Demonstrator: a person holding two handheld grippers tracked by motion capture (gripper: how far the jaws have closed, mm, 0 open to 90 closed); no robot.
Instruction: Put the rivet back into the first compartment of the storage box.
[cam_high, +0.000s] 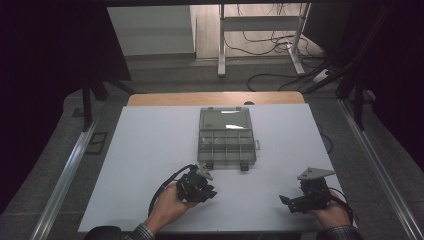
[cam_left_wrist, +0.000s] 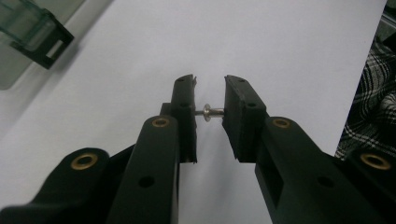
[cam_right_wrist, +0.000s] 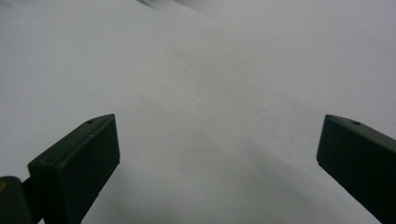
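A small silver screw (cam_left_wrist: 211, 112) with a round head lies crosswise between the two black jaws of my left gripper (cam_left_wrist: 209, 81), pinched at both ends, head toward the right jaw. That gripper (cam_high: 207, 192) is held low over the white table sheet, just in front of the clear plastic compartment box (cam_high: 226, 137). A latch corner of the box (cam_left_wrist: 32, 28) shows at the upper left of the left gripper view. My right gripper (cam_high: 286, 202) rests near the table's front right, jaws wide apart (cam_right_wrist: 219, 140) over bare white sheet with nothing between them.
The box has its lid swung back flat and several divided compartments. The white sheet (cam_high: 150, 150) covers a wooden table. A plaid sleeve (cam_left_wrist: 373, 93) shows at the right of the left gripper view. Metal rails, a desk frame and cables lie beyond the table.
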